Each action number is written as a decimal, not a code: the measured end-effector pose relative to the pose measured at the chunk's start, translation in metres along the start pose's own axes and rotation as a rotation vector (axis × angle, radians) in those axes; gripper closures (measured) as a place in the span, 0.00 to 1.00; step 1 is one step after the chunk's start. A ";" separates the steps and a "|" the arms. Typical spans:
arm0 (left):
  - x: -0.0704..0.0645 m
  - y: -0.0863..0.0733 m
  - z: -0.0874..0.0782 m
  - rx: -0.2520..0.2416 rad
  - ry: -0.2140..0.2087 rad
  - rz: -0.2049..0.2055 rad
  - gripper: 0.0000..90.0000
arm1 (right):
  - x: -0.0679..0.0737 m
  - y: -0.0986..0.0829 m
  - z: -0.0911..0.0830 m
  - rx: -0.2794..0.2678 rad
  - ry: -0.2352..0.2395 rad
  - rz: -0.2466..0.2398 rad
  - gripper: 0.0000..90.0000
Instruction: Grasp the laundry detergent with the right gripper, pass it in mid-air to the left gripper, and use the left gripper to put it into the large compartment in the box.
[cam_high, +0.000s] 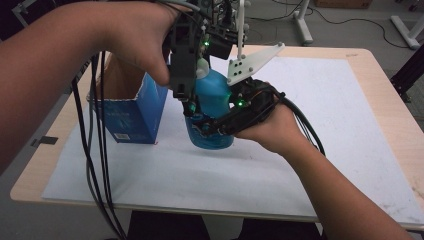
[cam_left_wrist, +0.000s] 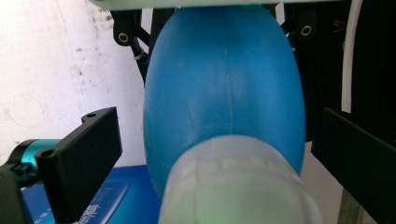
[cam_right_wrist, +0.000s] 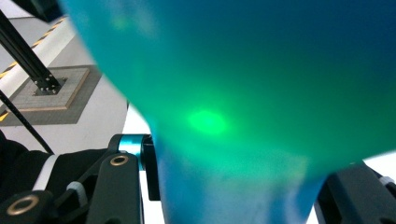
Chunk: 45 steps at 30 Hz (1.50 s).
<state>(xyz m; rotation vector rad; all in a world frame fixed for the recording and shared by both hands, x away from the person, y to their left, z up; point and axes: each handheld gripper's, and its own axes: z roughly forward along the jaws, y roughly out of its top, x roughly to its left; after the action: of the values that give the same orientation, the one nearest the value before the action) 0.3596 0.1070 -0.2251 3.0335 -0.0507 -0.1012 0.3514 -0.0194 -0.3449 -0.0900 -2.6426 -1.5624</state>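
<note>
**Q:** Tongs first, high view: how do the two pairs stand?

**K:** The right tongs (cam_high: 212, 127) come in from the right and clasp the lower body of the blue bottle (cam_high: 212, 92), which stands on the white mat (cam_high: 310, 150) near the middle of the counter (cam_high: 385, 105). The left tongs (cam_high: 187, 102) hang down from above against the bottle's left shoulder, beside its pale cap (cam_high: 201, 67). Whether their jaws press the bottle cannot be told from this view. An open blue carton (cam_high: 132, 112) stands just left of the bottle, toward the counter's left edge. Black cables (cam_high: 95, 165) trail down over the near left corner.

**Q:** Left gripper view?

**K:** The bottle (cam_left_wrist: 224, 93) runs away from the camera, with its whitish cap (cam_left_wrist: 238, 186) nearest. The left tongs (cam_left_wrist: 212, 154) stand spread, one jaw on either side of the cap and each clear of it by a visible gap. The carton (cam_left_wrist: 112, 196) shows at bottom left.

**Q:** Right gripper view?

**K:** The bottle (cam_right_wrist: 243, 93) is very close, blurred, and lit by a green spot. The right tongs (cam_right_wrist: 233, 200) hold its narrower lower part, one jaw rising at each side against it. The counter's pale edge (cam_right_wrist: 135, 123) shows behind, with floor beyond.
</note>
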 end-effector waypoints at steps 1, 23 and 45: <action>0.000 0.001 0.000 0.002 -0.004 -0.005 0.02 | 0.000 0.000 0.000 -0.002 -0.001 -0.001 0.52; 0.000 0.007 0.003 0.034 0.011 -0.027 0.11 | 0.001 0.000 0.001 -0.018 0.009 0.003 0.52; 0.000 0.009 0.002 0.041 0.032 -0.024 0.24 | 0.001 0.000 0.002 -0.023 0.000 0.006 0.52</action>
<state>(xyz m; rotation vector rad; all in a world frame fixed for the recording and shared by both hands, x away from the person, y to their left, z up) 0.3590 0.0981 -0.2263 3.0768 -0.0134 -0.0544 0.3504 -0.0176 -0.3455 -0.0986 -2.6222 -1.5913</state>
